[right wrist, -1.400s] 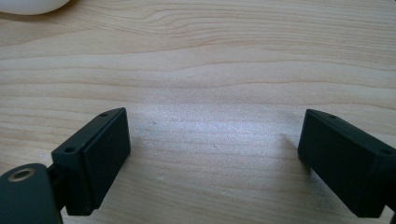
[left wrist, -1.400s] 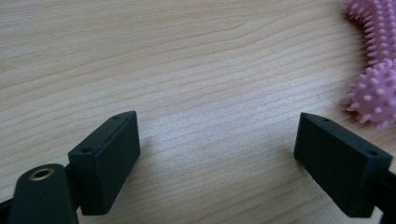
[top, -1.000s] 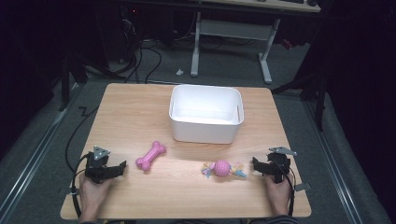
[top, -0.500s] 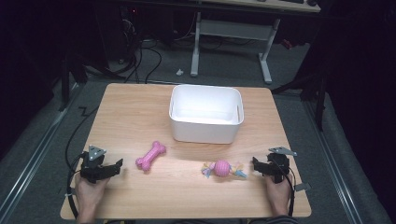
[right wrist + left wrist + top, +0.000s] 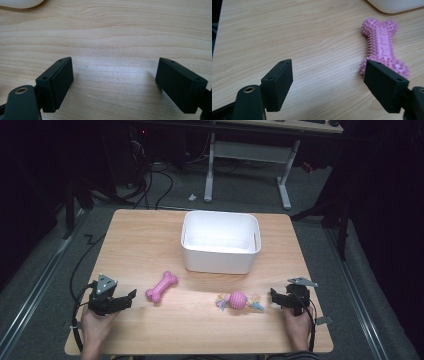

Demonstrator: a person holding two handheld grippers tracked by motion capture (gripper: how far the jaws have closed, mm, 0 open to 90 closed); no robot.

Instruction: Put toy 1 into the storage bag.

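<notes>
High view: a pale wooden worktop (image 5: 150,240) stands on a grey carpeted floor, with the far side of the room lost in darkness apart from some white desk legs and cables. A white rectangular bin (image 5: 220,241) sits at the far middle of the worktop, open at the top, its inside bare and bright. In the left gripper view its rounded corner is cut off by the top edge; in the right gripper view a sliver of it shows at the upper left.

Near and left of the bin lies a pink bone toy (image 5: 161,286), covered in small spikes with knobbed ends, resting flat and angled. Near and right of centre lies a pink ball toy (image 5: 238,300) with pale blue and yellowish tufts at both sides; its finer detail is too small to make out.

The left claw (image 5: 131,294) rests low at the near left, held by a hand (image 5: 94,327), its jaws spread wide with bare wood between them. It points rightward at the bone toy, which lies just beside it but apart. In the left gripper view the toy's near end is partly hidden behind one jaw.

The right claw (image 5: 273,296), held by the other hand (image 5: 298,330) at the near right, also gapes wide and empty, facing the ball toy, near it and not touching.
</notes>
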